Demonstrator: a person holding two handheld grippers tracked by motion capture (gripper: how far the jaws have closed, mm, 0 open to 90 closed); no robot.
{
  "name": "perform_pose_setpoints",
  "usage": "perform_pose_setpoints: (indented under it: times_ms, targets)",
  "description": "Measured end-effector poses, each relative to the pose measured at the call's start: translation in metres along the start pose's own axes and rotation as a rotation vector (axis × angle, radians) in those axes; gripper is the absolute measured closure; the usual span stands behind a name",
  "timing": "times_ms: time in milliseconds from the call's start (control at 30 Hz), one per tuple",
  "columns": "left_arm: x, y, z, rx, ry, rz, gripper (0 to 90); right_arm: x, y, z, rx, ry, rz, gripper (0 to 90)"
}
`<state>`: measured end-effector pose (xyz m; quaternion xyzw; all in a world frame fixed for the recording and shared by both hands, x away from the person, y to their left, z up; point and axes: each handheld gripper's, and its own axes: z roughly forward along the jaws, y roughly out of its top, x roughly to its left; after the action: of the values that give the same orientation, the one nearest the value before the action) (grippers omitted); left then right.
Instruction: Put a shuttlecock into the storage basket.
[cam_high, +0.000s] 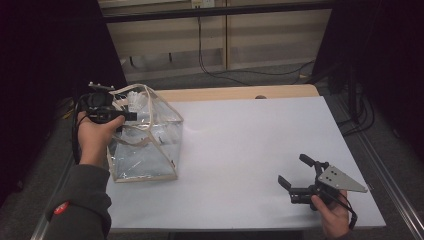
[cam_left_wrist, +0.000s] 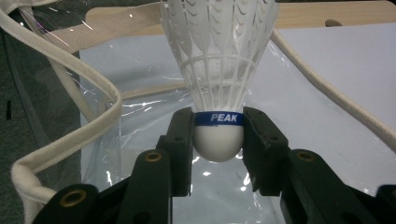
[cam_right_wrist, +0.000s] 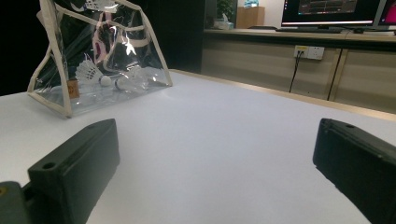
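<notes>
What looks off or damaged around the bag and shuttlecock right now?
Nothing stands out. The left tool grips the shuttlecock squarely by its cork, feathers intact, at the clear bag, which stands upright. The right tool rests open.

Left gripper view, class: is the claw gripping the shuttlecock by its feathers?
No, the left claw clamps the shuttlecock at its white rounded cork base, just below the blue band, with the feathers free above.

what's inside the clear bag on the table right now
Two white shuttlecocks lie on the bottom of the clear bag. The left gripper holds a third shuttlecock at the bag's open top. Glare on the plastic may hide more.
</notes>
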<state>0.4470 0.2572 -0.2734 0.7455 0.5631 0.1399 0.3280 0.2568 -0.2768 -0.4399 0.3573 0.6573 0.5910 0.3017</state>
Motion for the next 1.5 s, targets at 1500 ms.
perform_pose_setpoints:
  times_ms: [1500]
  targets:
    - [-0.003,0.005,0.015,0.066,0.008,-0.026,63.6,0.002,0.000,0.001,0.002,0.004,0.001,0.5]
